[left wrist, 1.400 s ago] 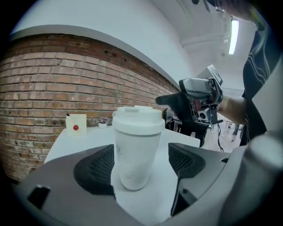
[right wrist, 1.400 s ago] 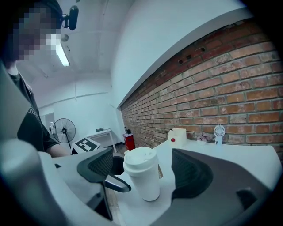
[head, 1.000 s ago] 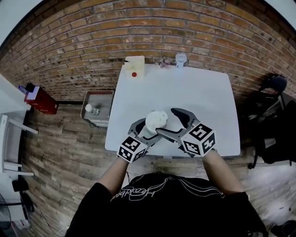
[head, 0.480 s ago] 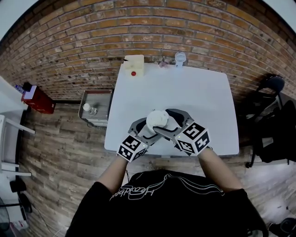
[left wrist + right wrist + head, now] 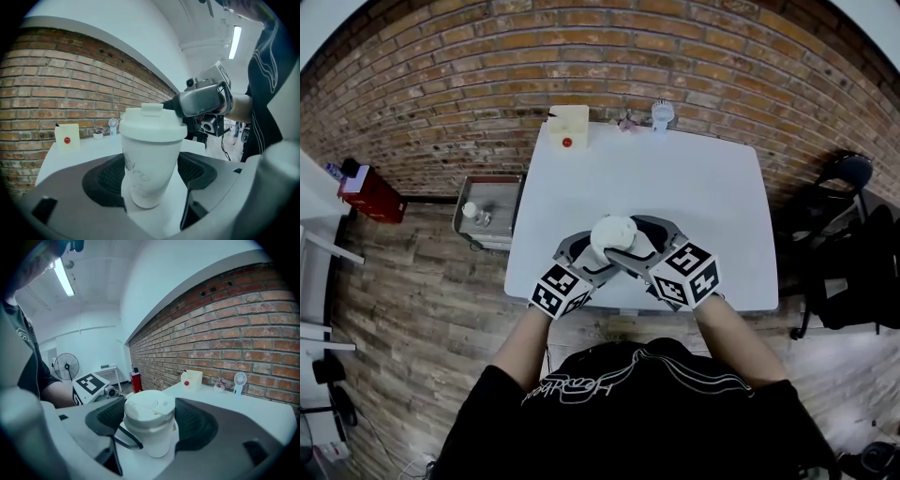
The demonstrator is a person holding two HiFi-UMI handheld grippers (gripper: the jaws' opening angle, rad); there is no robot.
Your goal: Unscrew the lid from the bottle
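A white bottle (image 5: 614,234) with a white lid stands near the front edge of the white table (image 5: 703,187). My left gripper (image 5: 596,257) comes in from the left, shut on the bottle's body (image 5: 150,173), with a pad against each side. My right gripper (image 5: 630,242) reaches in from the right at lid height. Its jaws are closing, with the lid (image 5: 149,409) between them and both pads at the lid's sides. The left gripper view shows the right gripper (image 5: 201,99) behind the lid (image 5: 152,127). A thin dark loop hangs at the bottle's side.
At the table's far edge, by the brick wall, stand a cream box with a red dot (image 5: 569,127), a small pink thing (image 5: 626,122) and a small white fan (image 5: 662,112). A metal cart (image 5: 483,220) stands left of the table, a black chair (image 5: 853,234) to the right.
My right gripper has moved left onto the bottle's top and its jaws have narrowed round the lid. The left gripper keeps its hold on the bottle's body.
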